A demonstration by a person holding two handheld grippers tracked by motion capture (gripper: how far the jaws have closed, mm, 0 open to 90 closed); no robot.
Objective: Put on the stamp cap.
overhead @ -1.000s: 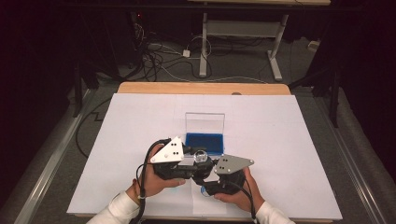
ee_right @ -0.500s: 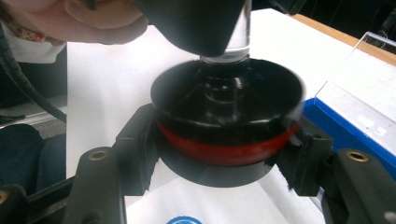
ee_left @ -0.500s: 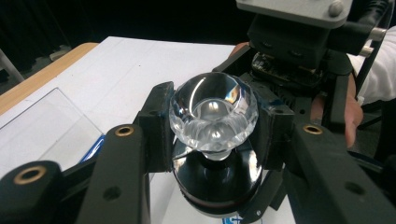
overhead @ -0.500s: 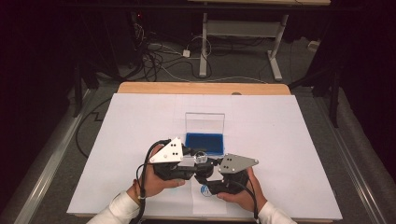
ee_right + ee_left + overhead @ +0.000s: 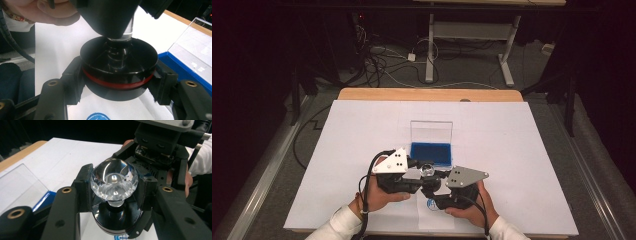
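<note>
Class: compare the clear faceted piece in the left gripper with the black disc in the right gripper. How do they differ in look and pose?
The clear faceted knob is see-through and cut like a gem; the black disc is opaque and smooth, with a red band round its rim. The knob sits above the disc, which lies wider beneath it. The left gripper is shut on the knob, the right gripper on the disc. Both are round and joined by a short stem.

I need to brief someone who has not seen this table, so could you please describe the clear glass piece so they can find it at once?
On the white table, just in front of the open blue case, two grippers meet. The left gripper is shut on a clear faceted knob, standing above the black red-banded disc that the right gripper clamps; it is transparent.
</note>
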